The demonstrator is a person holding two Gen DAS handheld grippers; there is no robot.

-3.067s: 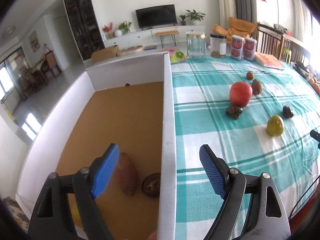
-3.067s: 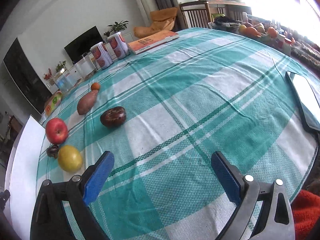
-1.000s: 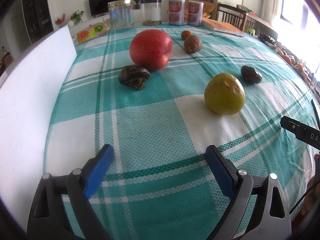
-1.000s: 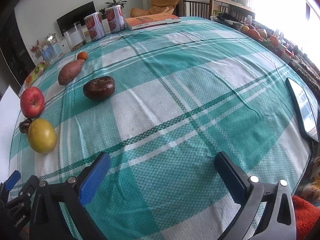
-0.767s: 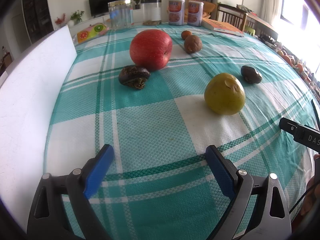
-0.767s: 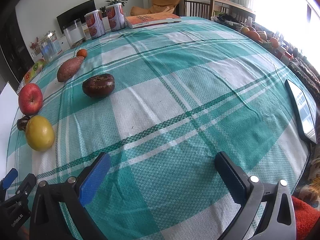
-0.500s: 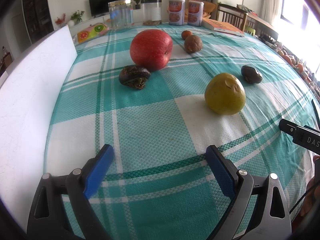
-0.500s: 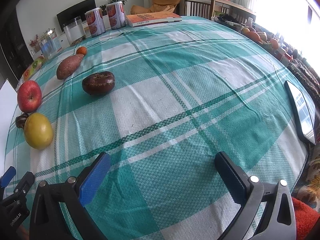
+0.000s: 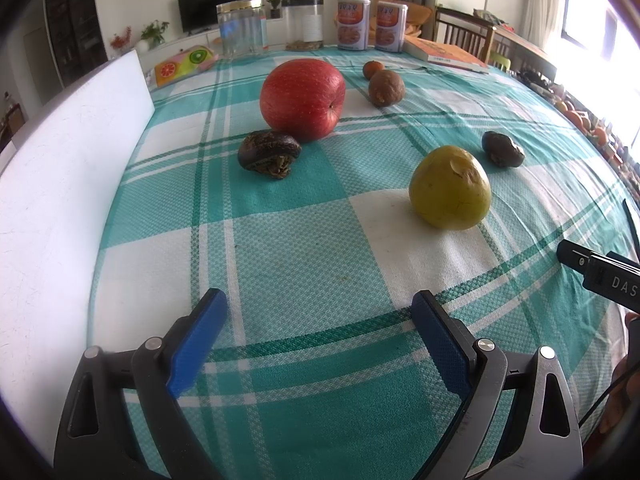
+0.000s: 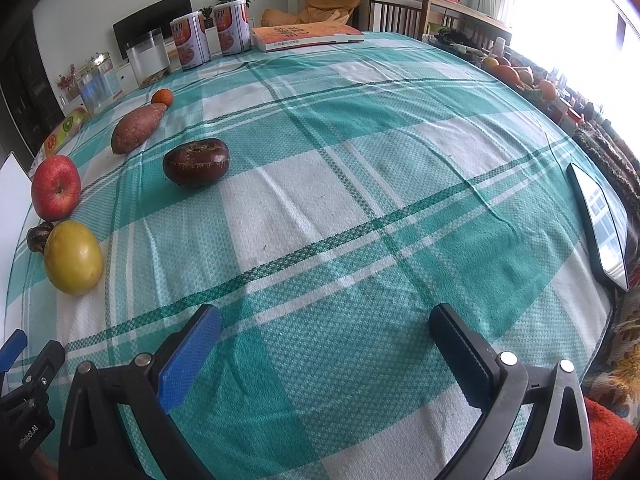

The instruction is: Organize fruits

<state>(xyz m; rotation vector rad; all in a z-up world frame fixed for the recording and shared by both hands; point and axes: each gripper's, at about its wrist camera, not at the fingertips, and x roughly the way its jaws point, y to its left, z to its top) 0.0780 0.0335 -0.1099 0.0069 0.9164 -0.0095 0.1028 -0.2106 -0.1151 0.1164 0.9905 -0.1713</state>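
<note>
Your left gripper [image 9: 318, 338] and right gripper [image 10: 326, 346] haven't moved; jaws still released, yellow fruit [image 9: 450, 187] untouched on the tabletop [image 9: 304, 248].

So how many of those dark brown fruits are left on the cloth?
2: one touching the red apple, one beyond the yellow fruit. None looks hidden.

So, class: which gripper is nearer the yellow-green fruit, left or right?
Left. The left gripper is open just short of the yellow-green fruit, which lies ahead, slightly right. The right gripper, also open, sits farther off; the fruit lies well to its left.
</note>
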